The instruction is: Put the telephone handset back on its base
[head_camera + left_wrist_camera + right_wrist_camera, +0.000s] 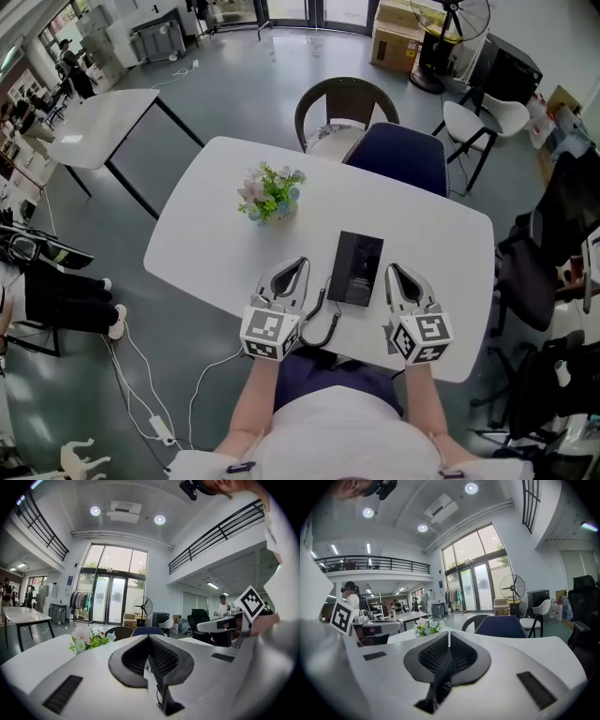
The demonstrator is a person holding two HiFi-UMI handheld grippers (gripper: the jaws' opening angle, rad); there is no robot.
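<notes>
Apparently little is left: your left gripper [300, 265] and right gripper [395, 272] both have their jaws together on nothing, low over the worktop's [216, 216] near edge, either side of the black telephone [356, 269]. No handset lies apart from it, so it is probably already on the base, with the cord [323, 323] curling near-left. Only a seating check seems to remain.

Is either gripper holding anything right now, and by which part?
Nothing held: the left gripper and right gripper are both shut and empty; the telephone lies between them.
</notes>
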